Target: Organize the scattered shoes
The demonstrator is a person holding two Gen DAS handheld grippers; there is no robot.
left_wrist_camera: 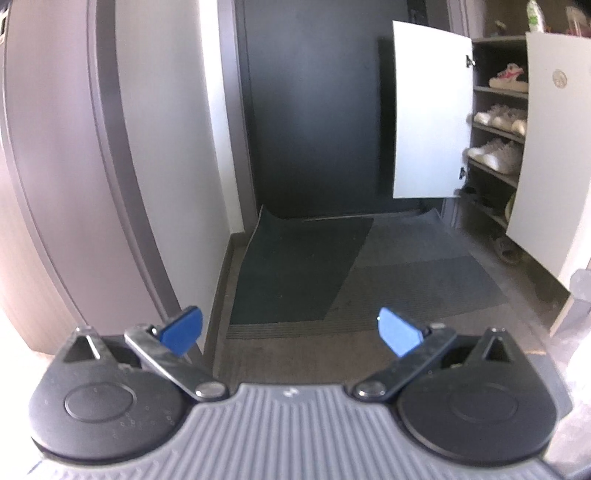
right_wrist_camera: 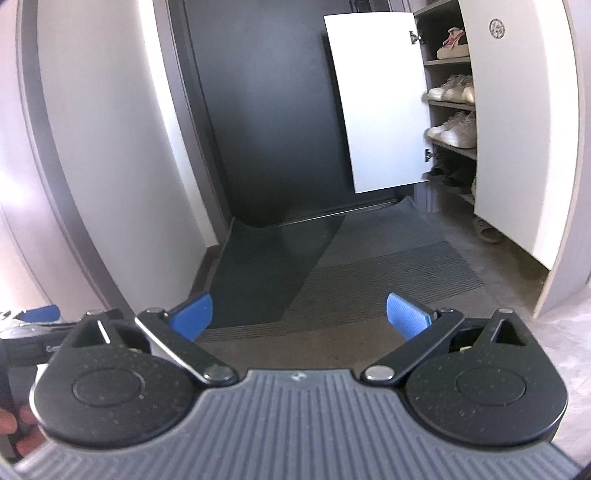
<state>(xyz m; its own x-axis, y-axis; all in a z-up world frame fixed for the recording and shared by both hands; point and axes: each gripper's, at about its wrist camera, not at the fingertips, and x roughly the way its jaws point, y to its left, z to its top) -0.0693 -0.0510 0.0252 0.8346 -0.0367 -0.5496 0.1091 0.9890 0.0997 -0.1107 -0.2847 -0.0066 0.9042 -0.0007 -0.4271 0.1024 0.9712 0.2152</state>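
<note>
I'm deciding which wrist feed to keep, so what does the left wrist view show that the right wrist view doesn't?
Only the left wrist view shows items on top of the shoe cabinet. Only the right wrist view shows the left claw at its left edge and a hand there. Both show an open, empty claw, the dark door mat, the open cabinet doors and shelved sneakers.

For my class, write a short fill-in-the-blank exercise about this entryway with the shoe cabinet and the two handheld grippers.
1. Both doors of the shoe cabinet stand ____.
2. The left gripper and right gripper each hold ____.
3. The slipper lies on the ____, under the cabinet.
4. The pink-and-white sneaker sits ____ the white sneakers.

Answers: open; nothing; floor; above
</note>
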